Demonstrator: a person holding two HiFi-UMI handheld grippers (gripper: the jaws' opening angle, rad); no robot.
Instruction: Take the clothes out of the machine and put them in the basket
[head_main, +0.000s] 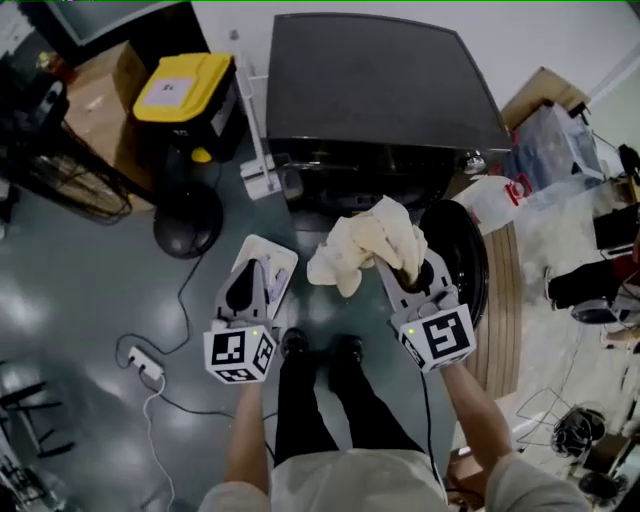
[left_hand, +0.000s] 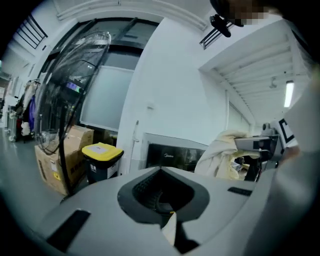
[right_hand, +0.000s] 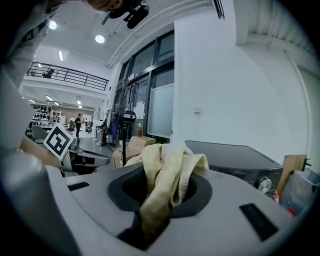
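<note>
The person's forearms (head_main: 470, 400) reach out from the bottom of the head view, one gripper in each hand, above black shoes (head_main: 320, 346) on the grey floor (head_main: 80, 300). The right gripper (head_main: 405, 268) has its fingers pinching a cream cloth (head_main: 365, 245). In the right gripper view the cloth (right_hand: 162, 175) is wedged into the seam between the fingers, rises through the dark hollow there and folds over past the tips. In the head view the bulk of it bunches ahead of these fingers and droops to their left, hanging above the floor and touching nothing else.

The left gripper (head_main: 258, 268) is held level with the right one, well apart to its left. Its fingers are pressed together, and the left gripper view shows a thin pale sliver at their seam, too small to identify.

Straight ahead of the right fingers stands the dark washing machine (head_main: 380, 80), with its round door (head_main: 462, 255) swung open just to the right of those fingers. Beyond and to the left of the left fingers are a bin with a yellow lid (head_main: 185, 88), a cardboard box (head_main: 100, 95) and a standing fan (head_main: 187, 222). A white power strip (head_main: 145, 365) lies on the floor left of the left gripper.
</note>
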